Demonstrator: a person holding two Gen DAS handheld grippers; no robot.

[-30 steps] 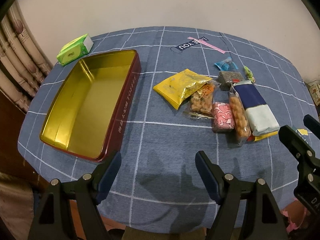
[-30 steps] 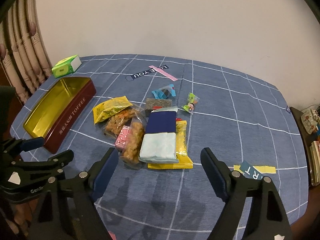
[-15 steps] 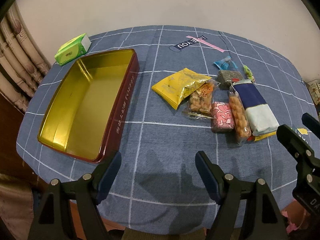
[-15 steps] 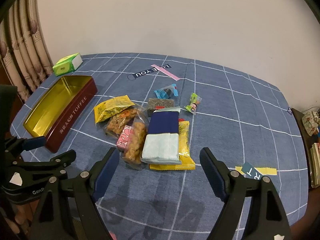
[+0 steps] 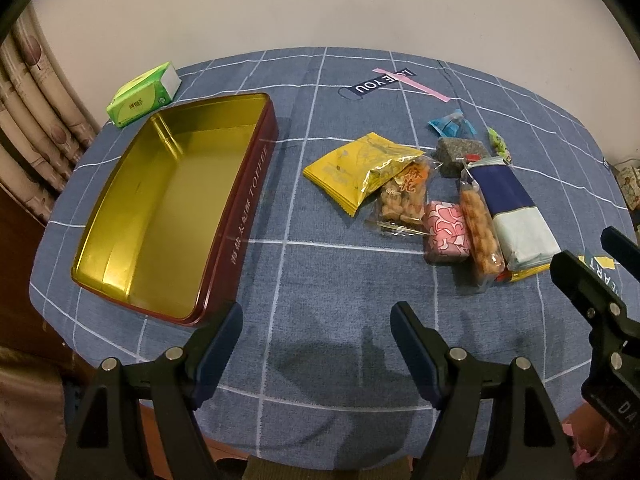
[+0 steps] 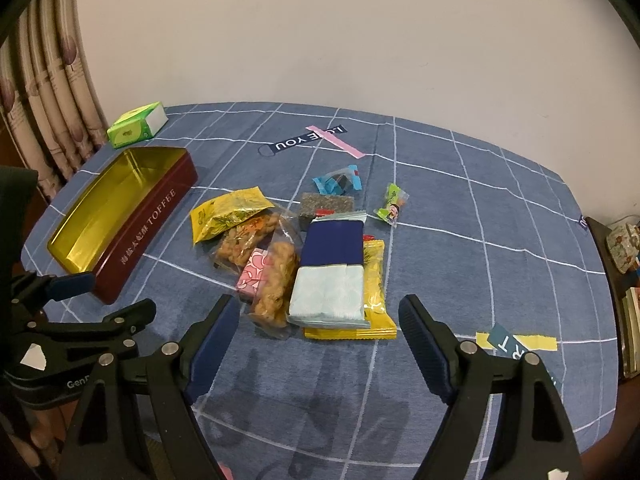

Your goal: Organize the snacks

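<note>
Nothing on the table has shifted since a second ago, and your two grippers hold steady. Your left gripper and right gripper hang spread wide, pinching nothing. Just beyond your right one lies the snack pile; the gold-lined toffee tin sits bare to its left, with a green tissue pack behind.

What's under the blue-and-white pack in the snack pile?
A yellow packet lies under the blue-and-white pack, sticking out along its right and near edges. How far it reaches beneath, and whether anything else is under there, is hidden.
</note>
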